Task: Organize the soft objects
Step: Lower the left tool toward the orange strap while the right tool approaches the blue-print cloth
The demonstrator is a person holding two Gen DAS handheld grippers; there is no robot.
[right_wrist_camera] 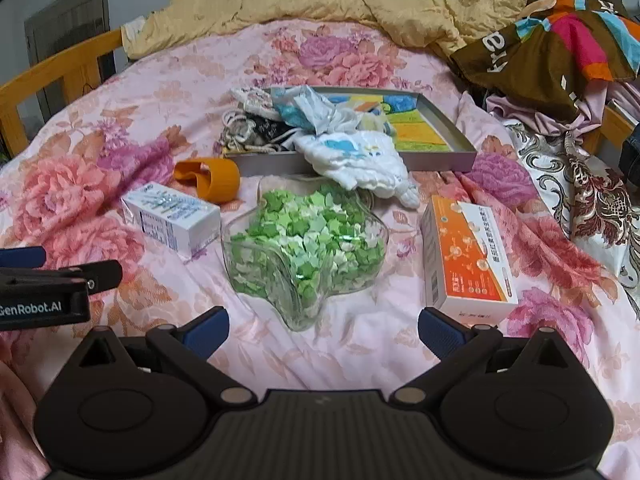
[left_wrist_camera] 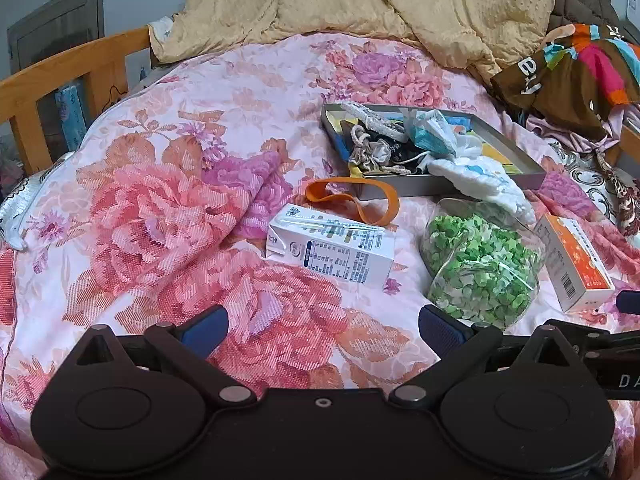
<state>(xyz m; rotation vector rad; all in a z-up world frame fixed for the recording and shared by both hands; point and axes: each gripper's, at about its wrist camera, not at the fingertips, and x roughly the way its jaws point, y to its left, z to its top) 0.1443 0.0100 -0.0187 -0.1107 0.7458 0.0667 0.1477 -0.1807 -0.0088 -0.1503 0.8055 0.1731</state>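
Milk carton (right_wrist_camera: 172, 220) left of star jar (right_wrist_camera: 304, 248), medicine box (right_wrist_camera: 468, 256) right, tray (right_wrist_camera: 440, 156) behind.

A white milk carton (right_wrist_camera: 172, 220) lies at nine o'clock of the glass star dish of green paper stars (right_wrist_camera: 304, 248); an orange-and-white box (right_wrist_camera: 468, 256), perhaps medicine, lies at three o'clock.
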